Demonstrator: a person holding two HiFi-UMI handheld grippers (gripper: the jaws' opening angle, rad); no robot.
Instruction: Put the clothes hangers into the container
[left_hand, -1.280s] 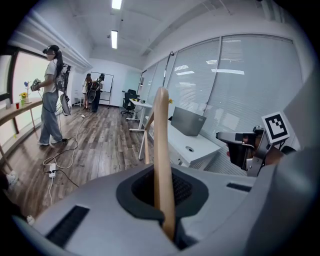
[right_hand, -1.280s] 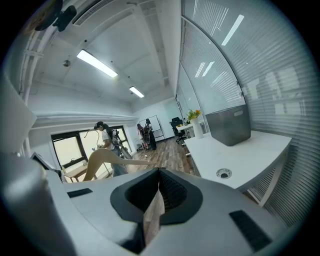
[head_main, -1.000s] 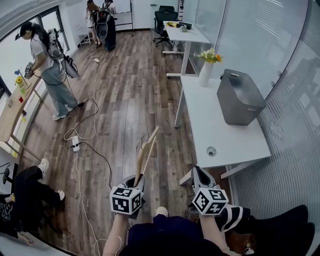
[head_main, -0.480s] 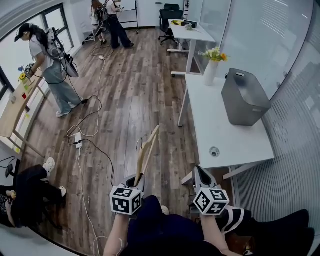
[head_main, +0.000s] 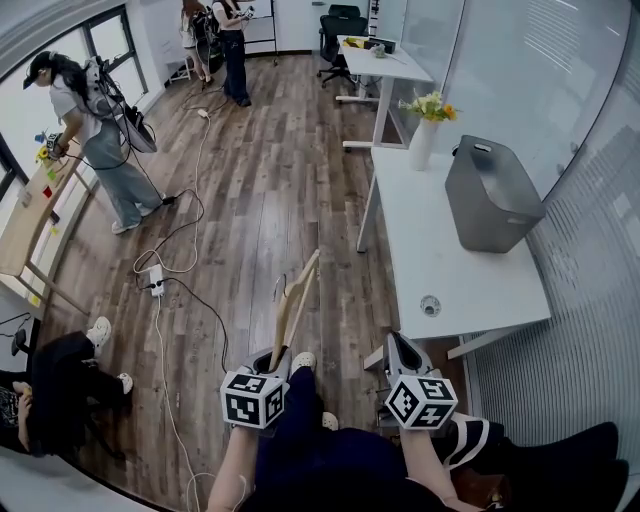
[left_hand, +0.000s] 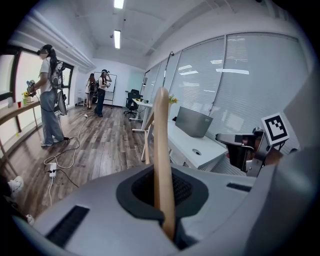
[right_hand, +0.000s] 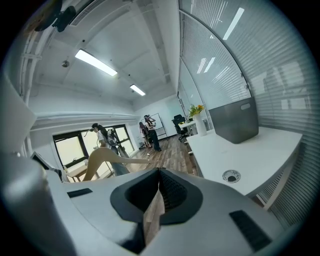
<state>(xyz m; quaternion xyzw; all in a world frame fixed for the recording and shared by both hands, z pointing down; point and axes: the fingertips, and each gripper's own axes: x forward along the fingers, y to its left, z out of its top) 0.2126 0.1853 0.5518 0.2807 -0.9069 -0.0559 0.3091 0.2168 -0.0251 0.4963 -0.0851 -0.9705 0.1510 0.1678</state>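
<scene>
Left gripper view: we are clamping the wooden clothes hanger (left_hand: 161, 145) in the tightly closed jaws of the left gripper (head_main: 277, 360), and it is pointing up and forward over the wood floor (head_main: 250, 200). The right gripper (head_main: 398, 347) is hovering near it, jaws pressed together on nothing. The grey container (head_main: 490, 195) is sitting well ahead on the white table (head_main: 440, 270), near a vase of flowers (head_main: 424, 130).

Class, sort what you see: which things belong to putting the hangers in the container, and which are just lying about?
Job: wooden hanger, gripped in the left tongs; grey container on the white table.
Lying about: vase of flowers; power strip and cables on the floor; office chair.
</scene>
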